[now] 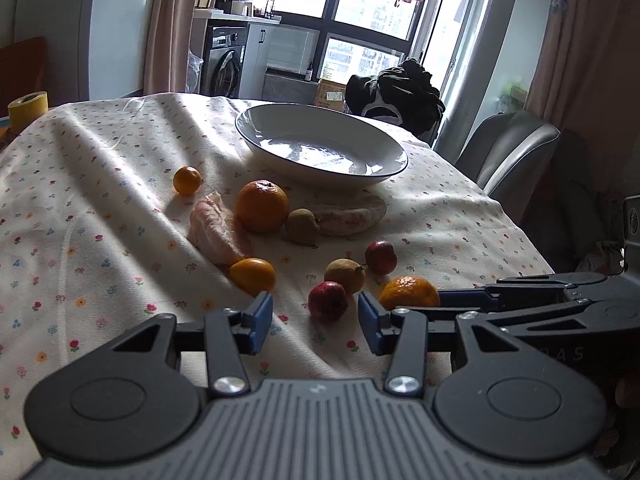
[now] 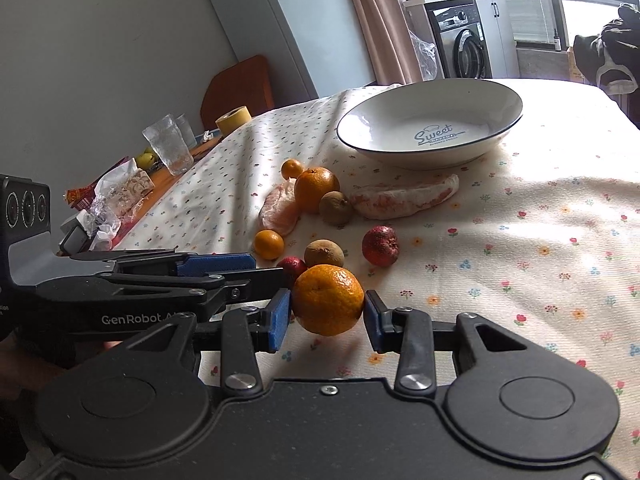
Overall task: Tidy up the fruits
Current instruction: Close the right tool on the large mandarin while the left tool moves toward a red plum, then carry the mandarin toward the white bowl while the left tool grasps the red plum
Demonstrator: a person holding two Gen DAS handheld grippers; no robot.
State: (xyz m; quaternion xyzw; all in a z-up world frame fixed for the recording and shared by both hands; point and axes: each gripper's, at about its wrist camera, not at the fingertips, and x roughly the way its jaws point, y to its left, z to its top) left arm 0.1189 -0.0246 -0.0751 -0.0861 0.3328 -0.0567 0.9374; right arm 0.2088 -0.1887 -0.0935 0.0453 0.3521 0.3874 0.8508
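The white bowl [image 2: 430, 120] in the upper middle of the right wrist frame holds nothing yet, so the sorting looks barely begun: every fruit is on the flowered cloth of the worktop [image 2: 540, 240]. The right tongs [image 2: 327, 312] are clamped on a mandarin [image 2: 328, 299] at lower centre, its blue pads touching both sides; it seems just off the cloth, though I cannot tell for sure. The left tongs [image 1: 316, 320] stand apart and hold nothing, low in the left wrist frame, with a red fruit [image 1: 327, 301] just beyond the gap.

Left to move, by my reading: a bigger orange [image 2: 316, 189], two small oranges [image 2: 269, 245], two brown fruits [image 2: 324, 254], two red ones, and two peeled pomelo pieces [image 2: 404, 200].

The held mandarin is round, bright orange, with dimpled skin and a dark stem dimple.
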